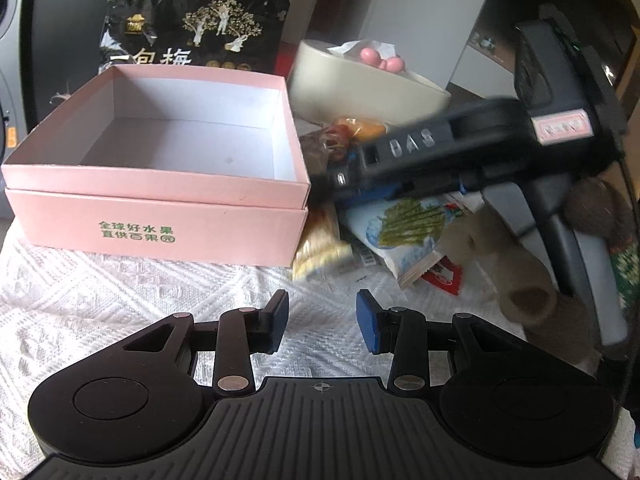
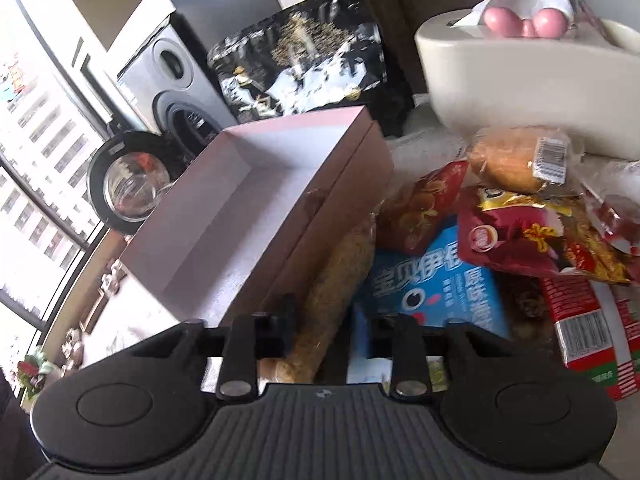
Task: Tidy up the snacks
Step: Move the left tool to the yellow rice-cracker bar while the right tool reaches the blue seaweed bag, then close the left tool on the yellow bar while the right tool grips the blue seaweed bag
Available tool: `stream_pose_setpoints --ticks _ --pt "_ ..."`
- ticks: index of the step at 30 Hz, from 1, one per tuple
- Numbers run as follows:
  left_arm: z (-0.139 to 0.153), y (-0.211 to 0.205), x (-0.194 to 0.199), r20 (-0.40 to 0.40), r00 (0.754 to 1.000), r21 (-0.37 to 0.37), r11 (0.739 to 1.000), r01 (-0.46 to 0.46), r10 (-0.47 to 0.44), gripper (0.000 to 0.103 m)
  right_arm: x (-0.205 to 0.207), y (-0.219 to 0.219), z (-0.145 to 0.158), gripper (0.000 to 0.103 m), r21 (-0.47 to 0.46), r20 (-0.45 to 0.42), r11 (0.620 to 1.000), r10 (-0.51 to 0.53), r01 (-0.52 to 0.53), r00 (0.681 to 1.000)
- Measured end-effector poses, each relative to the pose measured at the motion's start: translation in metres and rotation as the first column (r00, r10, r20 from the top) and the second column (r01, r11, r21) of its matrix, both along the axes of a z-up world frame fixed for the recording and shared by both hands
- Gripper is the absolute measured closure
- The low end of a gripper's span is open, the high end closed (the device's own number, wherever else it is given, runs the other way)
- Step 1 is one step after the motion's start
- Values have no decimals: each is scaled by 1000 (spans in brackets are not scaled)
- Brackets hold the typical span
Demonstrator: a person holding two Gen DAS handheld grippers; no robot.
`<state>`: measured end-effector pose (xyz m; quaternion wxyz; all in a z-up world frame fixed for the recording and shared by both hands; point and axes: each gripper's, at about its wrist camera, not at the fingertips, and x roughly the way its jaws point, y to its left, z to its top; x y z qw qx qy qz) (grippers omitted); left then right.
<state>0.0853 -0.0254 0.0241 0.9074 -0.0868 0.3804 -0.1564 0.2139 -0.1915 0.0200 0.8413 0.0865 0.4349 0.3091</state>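
Note:
An empty pink box (image 1: 160, 168) stands on the white cloth, seen also in the right wrist view (image 2: 256, 216). A pile of snack packets lies to its right: a long yellow packet (image 2: 340, 280), a blue packet (image 2: 432, 280), red packets (image 2: 520, 236) and a bun (image 2: 508, 160). My left gripper (image 1: 322, 320) is open and empty, low over the cloth in front of the box. My right gripper (image 2: 326, 328) is open, its fingers on either side of the long yellow packet's near end. The right gripper's body (image 1: 460, 152) hovers over the pile in the left wrist view.
A black plum bag (image 1: 192, 36) stands behind the box. A cream tissue holder (image 1: 360, 84) with pink balls stands behind the pile. A green-and-white packet (image 1: 404, 220) lies at the pile's front. A speaker (image 2: 168, 76) and a glass jar (image 2: 132, 184) stand at the left.

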Motion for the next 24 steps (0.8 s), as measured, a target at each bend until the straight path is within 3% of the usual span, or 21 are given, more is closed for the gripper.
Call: stream_pose_setpoints --ticks 6,14,18,20,22,24 --pt "7 -7 2 30 1000 -8 1000 9 -9 61 -21 -14 -1 76 6 -42 999 32 -32 999" --pt "8 -46 28 41 998 50 997 53 -55 61 -44 -48 14 76 -41 4 999 -13 13 1000" --pt "7 -70 42 39 996 94 993 76 -80 61 -63 -62 31 74 -145 200 985 -61 91 978" --pt "4 -79 50 35 996 112 990 80 -85 61 -75 -66 37 56 -234 337 956 -90 176 937" --pt "1 -86 56 37 996 125 989 74 -80 60 -82 -70 37 46 -294 440 920 -110 258 891" --pt "0 -88 59 44 996 133 989 71 -77 61 -83 -75 33 46 -328 501 888 -126 322 856"
